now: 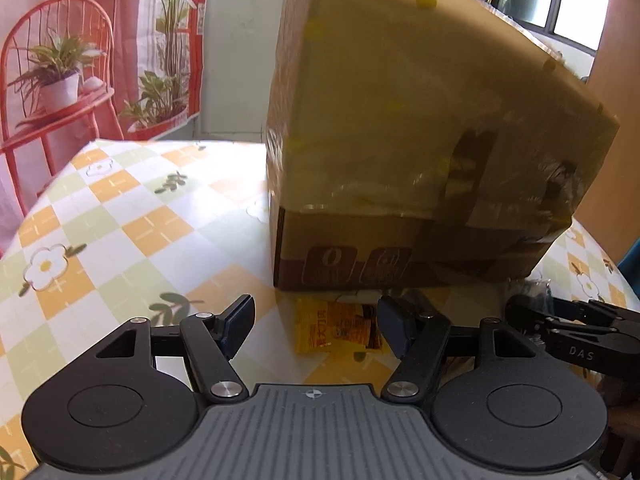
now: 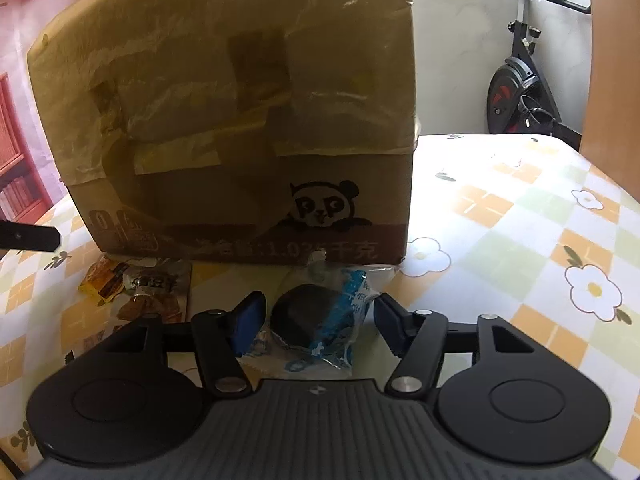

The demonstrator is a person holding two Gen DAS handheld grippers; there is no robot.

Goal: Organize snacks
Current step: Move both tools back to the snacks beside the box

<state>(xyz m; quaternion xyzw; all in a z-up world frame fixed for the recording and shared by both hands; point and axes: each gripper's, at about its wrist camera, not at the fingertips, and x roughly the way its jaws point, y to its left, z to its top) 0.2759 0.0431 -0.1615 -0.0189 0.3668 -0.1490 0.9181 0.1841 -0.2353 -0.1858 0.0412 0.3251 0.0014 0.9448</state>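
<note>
Left wrist view: the left gripper (image 1: 316, 326) pointed down at a table with a checked floral cloth (image 1: 120, 208), jaws moderately apart with nothing pressed between the pads. A yellow-orange snack packet (image 1: 338, 330) lay flat on the cloth in the gap between the fingertips, just ahead of them, touching neither pad. Straight ahead of the gripper stood a large cardboard box (image 1: 400, 140), upper part wrapped in tape and motion-blurred, lower edge just beyond the packet. To the right of the fingers the right gripper (image 1: 568, 328) was visible, low over the table; its jaws were not readable from here.

Right wrist view: the right gripper (image 2: 320, 328) also angled down at the cloth, jaws standing partly apart. A clear-and-blue wrapped dark round snack (image 2: 316, 320) lay between the fingers; its wrapper edge looked close to the left pad, possibly touching, but no grip was shown. The box with a panda print (image 2: 240, 120) stood directly ahead, just beyond the snack. Left of the fingers lay a brown snack pouch (image 2: 152, 300) with a small yellow wrapped candy (image 2: 100, 280) beside it, both near the box base.
</note>
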